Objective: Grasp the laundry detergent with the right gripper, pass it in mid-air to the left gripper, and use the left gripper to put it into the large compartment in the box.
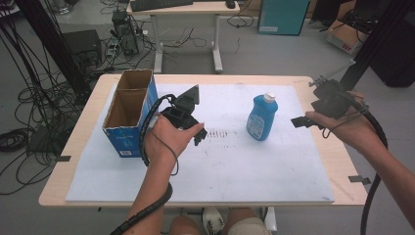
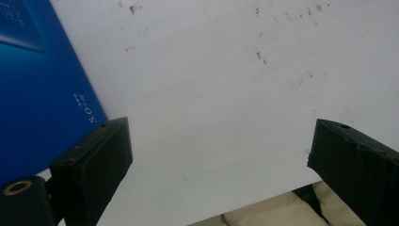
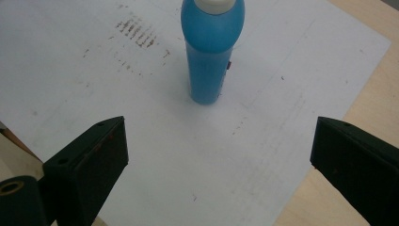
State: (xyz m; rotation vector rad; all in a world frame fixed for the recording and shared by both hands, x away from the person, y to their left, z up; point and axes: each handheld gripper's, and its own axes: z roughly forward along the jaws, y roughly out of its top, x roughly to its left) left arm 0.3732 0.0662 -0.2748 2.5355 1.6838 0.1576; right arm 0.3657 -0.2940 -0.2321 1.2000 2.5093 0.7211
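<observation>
Approach step judged in hand: the blue bottle [image 1: 262, 117] stands upright on the white mat [image 1: 230, 166], untouched, with the right gripper [image 1: 299, 122] held just to its right, jaws spread wide and empty. For a grasp, that gripper would need to be brought level with the bottle's body and centred before closing. In the left gripper view the left gripper [image 2: 219, 155], far left of the bottle, is seen with 2 jaws wide and empty beside the blue wall of the cardboard box [image 2: 33, 89]; its 2 open compartments are seen from the high view.
</observation>
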